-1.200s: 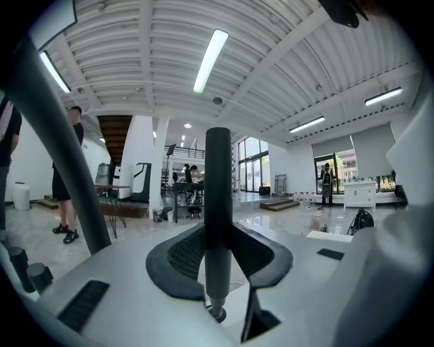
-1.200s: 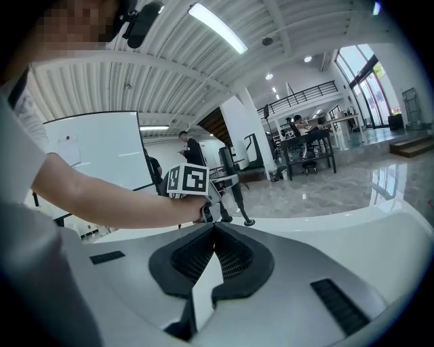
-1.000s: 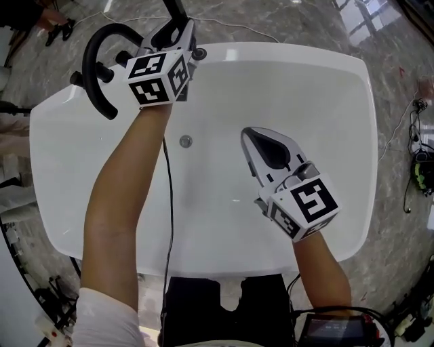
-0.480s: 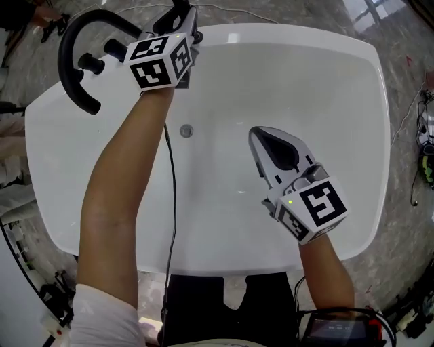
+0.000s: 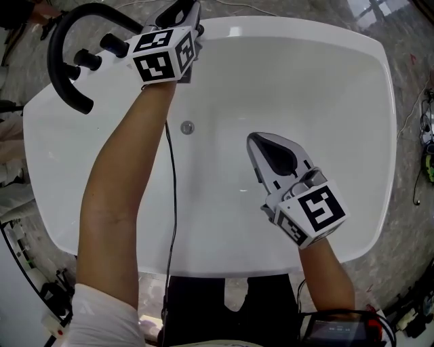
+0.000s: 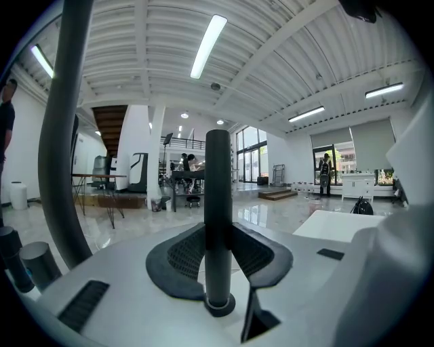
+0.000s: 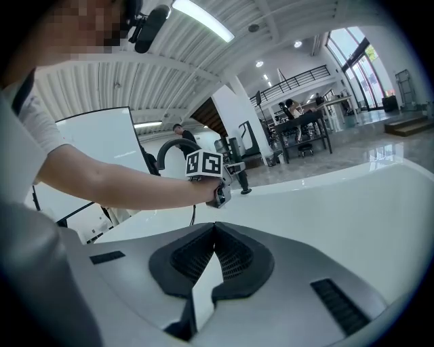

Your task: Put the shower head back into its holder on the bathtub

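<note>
A slim black shower head (image 6: pixel 218 190) stands upright between my left gripper's (image 6: pixel 218 234) pads, which press on it from both sides. Its lower end sits in a ringed holder (image 6: pixel 218 305). From the head view, the left gripper (image 5: pixel 183 10) is at the far rim of the white bathtub (image 5: pixel 352 81), just right of the black arched faucet (image 5: pixel 64 47). In the right gripper view the shower head (image 7: pixel 242 177) rises from the tub's rim beside the left gripper (image 7: pixel 227 177). My right gripper (image 5: pixel 254 137) hovers over the basin, shut and empty, pads meeting at the tips (image 7: pixel 215 227).
Two black knobs (image 5: pixel 87 59) sit by the faucet, and a round overflow fitting (image 5: pixel 187 127) is on the tub's inner wall. A black cable (image 5: pixel 167 203) hangs along my left arm. Polished stone floor surrounds the tub, with cables and gear at the right (image 5: pixel 426 162).
Both grippers have sunk a little. The left one has carried the shower head down toward the tub's rim beside the faucet. The right one stays shut over the basin.
</note>
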Demonstrator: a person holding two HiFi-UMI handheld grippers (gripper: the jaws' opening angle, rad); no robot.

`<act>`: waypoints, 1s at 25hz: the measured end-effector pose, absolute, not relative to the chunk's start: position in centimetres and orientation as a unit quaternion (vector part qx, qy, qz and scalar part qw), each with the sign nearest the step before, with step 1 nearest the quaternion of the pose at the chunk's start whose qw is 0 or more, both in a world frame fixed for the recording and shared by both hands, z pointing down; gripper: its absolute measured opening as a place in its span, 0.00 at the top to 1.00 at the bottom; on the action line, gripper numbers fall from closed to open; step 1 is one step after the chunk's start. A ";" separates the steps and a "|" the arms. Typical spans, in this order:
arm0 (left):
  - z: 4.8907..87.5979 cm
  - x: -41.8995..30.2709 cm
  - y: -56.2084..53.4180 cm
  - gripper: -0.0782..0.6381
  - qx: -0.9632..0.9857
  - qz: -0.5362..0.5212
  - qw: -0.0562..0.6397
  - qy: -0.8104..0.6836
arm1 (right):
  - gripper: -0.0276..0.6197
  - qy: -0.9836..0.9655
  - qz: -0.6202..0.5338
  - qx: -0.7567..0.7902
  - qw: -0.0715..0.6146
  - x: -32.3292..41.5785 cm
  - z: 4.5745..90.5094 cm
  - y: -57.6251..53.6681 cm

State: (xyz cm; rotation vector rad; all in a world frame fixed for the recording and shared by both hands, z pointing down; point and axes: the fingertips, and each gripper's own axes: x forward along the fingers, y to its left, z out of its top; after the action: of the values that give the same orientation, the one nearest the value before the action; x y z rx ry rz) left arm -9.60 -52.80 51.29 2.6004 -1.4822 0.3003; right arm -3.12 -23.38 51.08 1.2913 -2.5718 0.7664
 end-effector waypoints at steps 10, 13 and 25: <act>52.7 -9.9 -52.0 0.71 0.854 0.095 0.073 -0.507 | 0.94 -0.859 0.265 0.431 0.077 -3.3 51.5 -23.3; 52.7 -9.8 -52.1 0.71 0.856 0.099 0.076 -0.502 | 0.94 -0.858 0.265 0.432 0.078 -3.3 51.6 -23.1; 47.1 -9.8 -49.9 0.67 0.842 0.090 0.072 -0.528 | 0.94 -0.852 0.266 0.443 0.077 -2.5 50.0 -19.7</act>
State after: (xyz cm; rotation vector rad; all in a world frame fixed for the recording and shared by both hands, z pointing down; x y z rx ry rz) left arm -9.80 -49.88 47.06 2.5293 -1.5854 0.2719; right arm -2.51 -19.71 50.00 1.3286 -2.5533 0.7978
